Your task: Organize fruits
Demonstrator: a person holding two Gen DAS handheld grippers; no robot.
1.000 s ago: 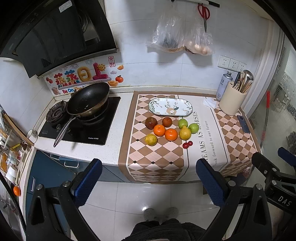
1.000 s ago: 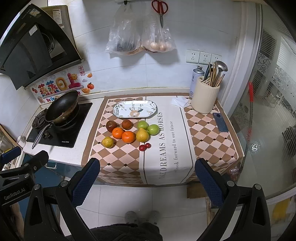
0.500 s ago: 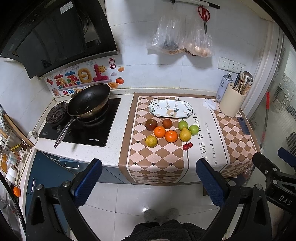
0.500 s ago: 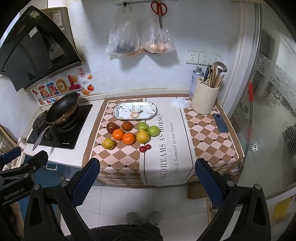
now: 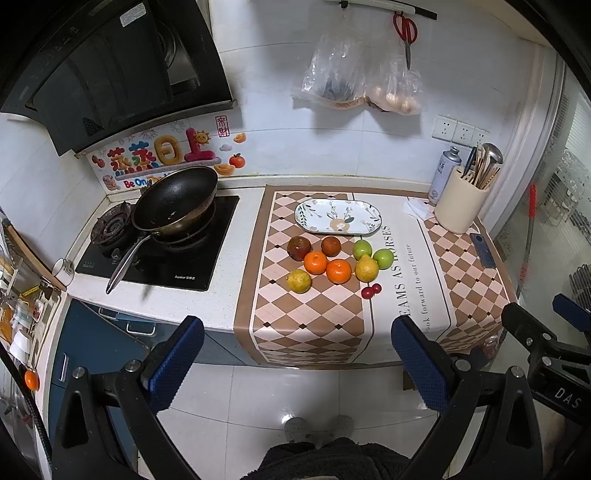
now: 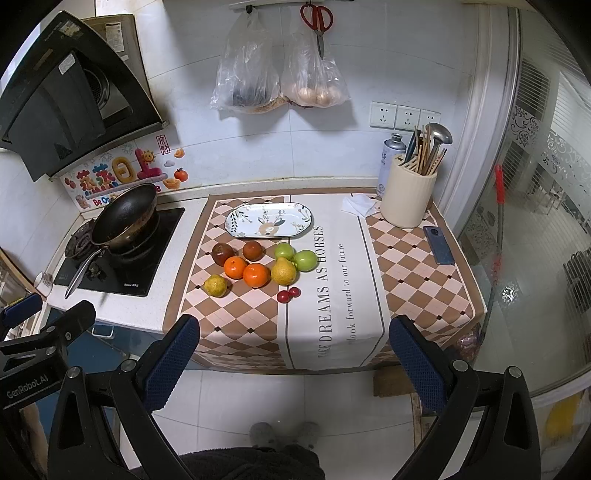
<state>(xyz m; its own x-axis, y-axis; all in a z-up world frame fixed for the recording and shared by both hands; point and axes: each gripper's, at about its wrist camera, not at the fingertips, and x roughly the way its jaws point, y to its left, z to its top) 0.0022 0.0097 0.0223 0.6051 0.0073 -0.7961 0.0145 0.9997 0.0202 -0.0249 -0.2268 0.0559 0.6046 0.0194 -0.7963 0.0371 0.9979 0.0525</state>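
Note:
Several fruits lie in a cluster on the checked cloth: two dark red fruits (image 5: 299, 247), two oranges (image 5: 338, 270), two green apples (image 5: 383, 257), two yellow pears (image 5: 366, 268) and two small cherries (image 5: 371, 290). A patterned oval plate (image 5: 338, 216) sits empty behind them; it also shows in the right wrist view (image 6: 269, 220). My left gripper (image 5: 297, 356) is open and empty, well short of the counter. My right gripper (image 6: 293, 352) is open and empty, also in front of the counter edge above the floor.
A black wok (image 5: 175, 201) sits on the stove at the left. A beige utensil holder (image 6: 408, 201) and spray can (image 6: 389, 162) stand at the back right, a phone (image 6: 438, 244) lies near the right edge. Bags and scissors (image 6: 317, 18) hang on the wall.
Both views have shifted slightly; the grippers have drifted a little closer to the counter. Nothing on the counter has moved.

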